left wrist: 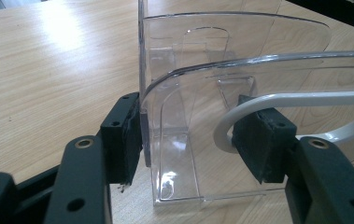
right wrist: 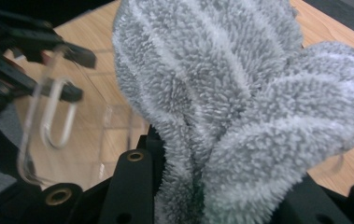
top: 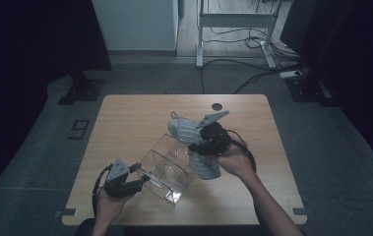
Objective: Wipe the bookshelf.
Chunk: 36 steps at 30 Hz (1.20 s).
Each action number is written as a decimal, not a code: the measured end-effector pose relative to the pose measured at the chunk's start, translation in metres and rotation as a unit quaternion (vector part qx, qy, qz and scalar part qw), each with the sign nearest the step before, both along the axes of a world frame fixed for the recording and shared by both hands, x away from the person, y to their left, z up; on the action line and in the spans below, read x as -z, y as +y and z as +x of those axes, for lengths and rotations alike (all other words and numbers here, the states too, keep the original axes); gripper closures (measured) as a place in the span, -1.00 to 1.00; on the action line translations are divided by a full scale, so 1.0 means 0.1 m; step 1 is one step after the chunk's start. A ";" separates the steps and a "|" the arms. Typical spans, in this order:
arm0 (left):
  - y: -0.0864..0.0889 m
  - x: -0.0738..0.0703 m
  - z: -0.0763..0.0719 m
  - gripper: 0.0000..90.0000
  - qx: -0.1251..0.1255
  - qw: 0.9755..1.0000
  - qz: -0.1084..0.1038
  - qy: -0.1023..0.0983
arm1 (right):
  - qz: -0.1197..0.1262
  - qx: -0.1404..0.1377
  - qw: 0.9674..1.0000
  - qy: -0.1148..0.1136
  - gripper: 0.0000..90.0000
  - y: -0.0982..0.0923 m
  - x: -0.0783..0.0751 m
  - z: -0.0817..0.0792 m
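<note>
Presently, a clear plastic organiser (top: 167, 169) with several compartments is seen tilted on the desk (top: 125, 123), at about seven o'clock from the desk's centre. Its near wall and a white wire handle (left wrist: 277, 100) are clamped between the pads of the left hand-held gripper (top: 142, 179), which is held by the left hand (top: 108, 201) at seven o'clock, close to the near edge. A grey fluffy towel (top: 194, 142) with paler stripes is pinched, bunched, in the closed jaws of the right hand-held gripper (top: 206, 140), just at three o'clock of the organiser and raised above the desk. One end of the towel hangs down toward the desk beside the organiser; whether it touches the surface cannot be told. The right hand (top: 235, 162) is noted at four o'clock.
</note>
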<state>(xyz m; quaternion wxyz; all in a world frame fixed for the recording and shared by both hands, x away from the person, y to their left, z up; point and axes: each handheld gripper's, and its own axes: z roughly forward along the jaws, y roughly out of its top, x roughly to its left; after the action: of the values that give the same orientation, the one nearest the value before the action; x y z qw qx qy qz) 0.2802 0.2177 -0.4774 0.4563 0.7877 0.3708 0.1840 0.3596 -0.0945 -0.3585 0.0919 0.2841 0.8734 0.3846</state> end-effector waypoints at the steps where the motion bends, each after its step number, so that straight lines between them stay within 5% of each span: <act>1: 0.00 0.00 0.00 -0.04 0.000 1.000 0.000 0.000 | 0.000 -0.005 1.000 0.001 0.50 0.04 -0.01 0.01; 14: -0.01 0.00 0.00 -0.04 -0.002 1.000 0.001 0.000 | 0.006 -0.032 0.999 0.015 0.49 0.51 0.02 0.14; 21: 0.00 0.00 0.00 -0.04 -0.001 1.000 0.003 0.000 | -0.009 -0.051 0.998 0.025 0.49 0.87 0.20 0.23; 36: 0.00 0.01 0.01 -0.04 -0.001 1.000 -0.002 0.003 | -0.052 -0.059 0.996 0.042 0.51 1.21 0.55 0.33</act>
<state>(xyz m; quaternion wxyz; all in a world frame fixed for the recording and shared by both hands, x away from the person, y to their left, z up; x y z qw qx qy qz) 0.2813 0.2174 -0.4780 0.4567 0.7871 0.3727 0.1816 0.3925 0.0268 -0.4139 0.0466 0.2427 0.9105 0.3314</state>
